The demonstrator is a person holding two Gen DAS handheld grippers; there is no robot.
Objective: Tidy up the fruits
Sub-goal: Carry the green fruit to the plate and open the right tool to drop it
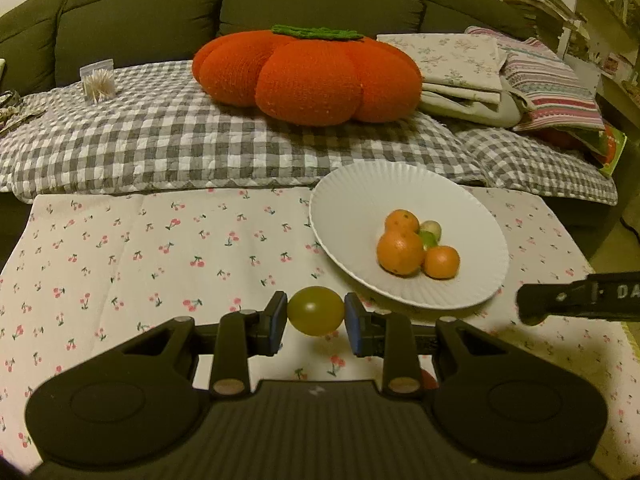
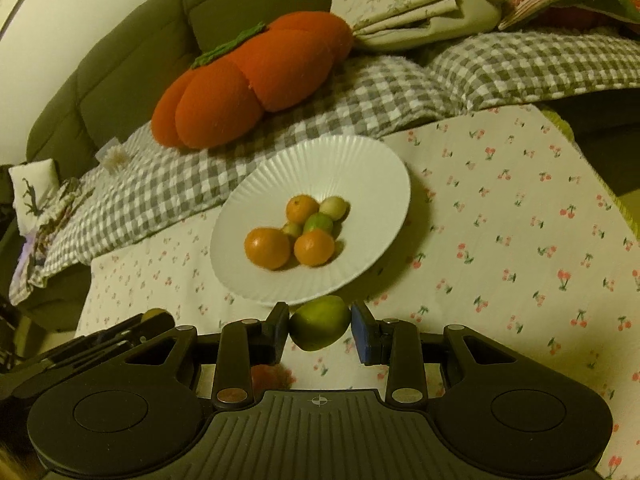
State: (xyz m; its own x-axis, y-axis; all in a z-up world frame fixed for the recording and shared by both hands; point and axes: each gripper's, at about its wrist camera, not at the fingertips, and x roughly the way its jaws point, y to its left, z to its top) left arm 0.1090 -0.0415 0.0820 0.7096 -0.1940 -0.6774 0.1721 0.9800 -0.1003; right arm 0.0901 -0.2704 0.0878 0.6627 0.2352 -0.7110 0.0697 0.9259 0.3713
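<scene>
Your left gripper (image 1: 316, 320) is clamped on a smooth yellow-green fruit (image 1: 316, 311), both blue pads pressed to its sides, held clear above the cherry-print cloth (image 1: 160, 248) with its shadow falling on the fabric beneath. From that camera the white ribbed plate (image 1: 344, 200) lies at about 1 o'clock, and the dark body of your other tool pokes in at 3 o'clock.

Your right gripper (image 2: 320, 328) is closed on a green citrus fruit (image 2: 320, 322), caught between its pads just short of the plate's near rim; the plate (image 2: 360, 160) sits straight ahead at 12 o'clock in that view. A reddish fruit (image 2: 270, 376) shows on the cloth below the left finger, too blurred to name.

On the plate, the pile sits together in the middle: three oranges (image 2: 267, 248) touching one another, with small green and pale yellow-green fruits (image 2: 318, 222) wedged between and behind them. In the left view the same cluster (image 1: 400, 252) sits toward the plate's right half.

Beyond the table, at 12 o'clock in the left view, an orange persimmon-shaped cushion (image 1: 308, 76) rests on a grey checked quilt (image 1: 160, 144) covering a dark green sofa (image 1: 140, 8). Folded linens (image 1: 460, 68) are stacked at 2 o'clock, and a clear tub of toothpicks (image 1: 98, 82) stands at 10 o'clock.
</scene>
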